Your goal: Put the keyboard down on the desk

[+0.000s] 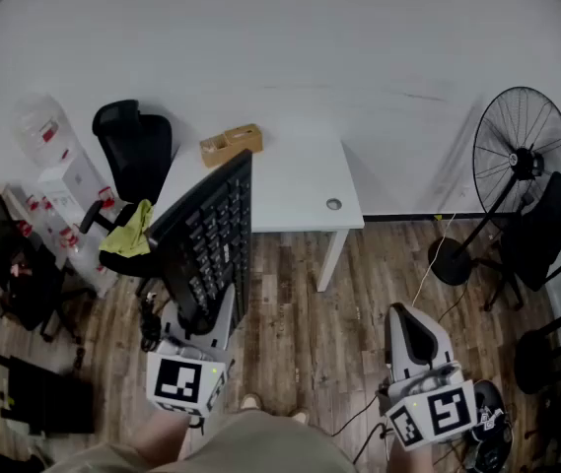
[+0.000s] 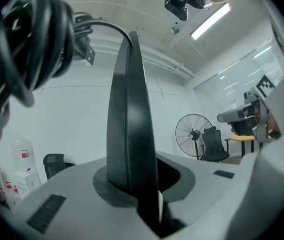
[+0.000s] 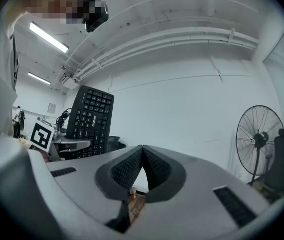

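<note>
A black keyboard (image 1: 211, 239) stands on end in the air, clamped at its lower edge by my left gripper (image 1: 204, 321), in front of the white desk (image 1: 295, 180). In the left gripper view the keyboard (image 2: 129, 119) shows edge-on, rising from between the jaws, its coiled cable (image 2: 27, 49) hanging at upper left. My right gripper (image 1: 416, 341) is held low at the right, over the wooden floor, its jaws closed together with nothing in them. The right gripper view shows the keyboard (image 3: 88, 121) and the left gripper (image 3: 64, 145) off to the left.
A small wooden box (image 1: 231, 144) sits at the desk's far left corner. A black office chair (image 1: 132, 156) with a yellow cloth (image 1: 132, 230) stands left of the desk. A standing fan (image 1: 517, 151) and another chair (image 1: 541, 235) are at right.
</note>
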Available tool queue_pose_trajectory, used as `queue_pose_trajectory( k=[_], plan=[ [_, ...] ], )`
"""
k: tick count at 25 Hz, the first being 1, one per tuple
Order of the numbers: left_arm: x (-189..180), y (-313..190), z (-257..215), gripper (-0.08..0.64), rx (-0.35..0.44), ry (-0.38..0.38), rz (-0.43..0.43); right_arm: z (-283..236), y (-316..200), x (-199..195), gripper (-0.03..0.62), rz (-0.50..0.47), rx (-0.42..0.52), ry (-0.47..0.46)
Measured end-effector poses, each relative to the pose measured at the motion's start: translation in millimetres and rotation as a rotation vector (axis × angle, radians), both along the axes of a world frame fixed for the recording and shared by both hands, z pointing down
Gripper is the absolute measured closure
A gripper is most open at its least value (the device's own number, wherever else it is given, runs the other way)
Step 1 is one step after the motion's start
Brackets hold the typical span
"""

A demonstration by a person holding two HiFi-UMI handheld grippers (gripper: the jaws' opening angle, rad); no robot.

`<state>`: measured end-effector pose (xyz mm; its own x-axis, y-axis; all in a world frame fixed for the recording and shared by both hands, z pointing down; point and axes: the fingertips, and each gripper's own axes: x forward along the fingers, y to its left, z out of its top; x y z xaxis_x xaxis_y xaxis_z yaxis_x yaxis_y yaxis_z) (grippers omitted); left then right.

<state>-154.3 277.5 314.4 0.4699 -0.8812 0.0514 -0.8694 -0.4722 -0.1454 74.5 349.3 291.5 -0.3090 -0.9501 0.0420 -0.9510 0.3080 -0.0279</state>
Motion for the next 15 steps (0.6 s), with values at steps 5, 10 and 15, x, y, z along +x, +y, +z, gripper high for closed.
queue_pose_trajectory(
  k=[5,10,15],
  plan=[
    [-3.2,-1.4,3.7,0.472,-0.011,-0.005,0.0,-1.4,-1.6,-5.3,0.568,-0.023,0.007,-0.032],
    [0.9,1.9,-0.7,0.472,-0.021,0.004,0.003,-8.2,2.5,-3.3,0.568,-0.028,0.009,-0.033],
    [-1.6,3.4,-1.0,0.472,-0.025,0.007,-0.002,-7.5,3.7,-4.0,0.568,-0.025,-0.006,-0.019]
  ],
)
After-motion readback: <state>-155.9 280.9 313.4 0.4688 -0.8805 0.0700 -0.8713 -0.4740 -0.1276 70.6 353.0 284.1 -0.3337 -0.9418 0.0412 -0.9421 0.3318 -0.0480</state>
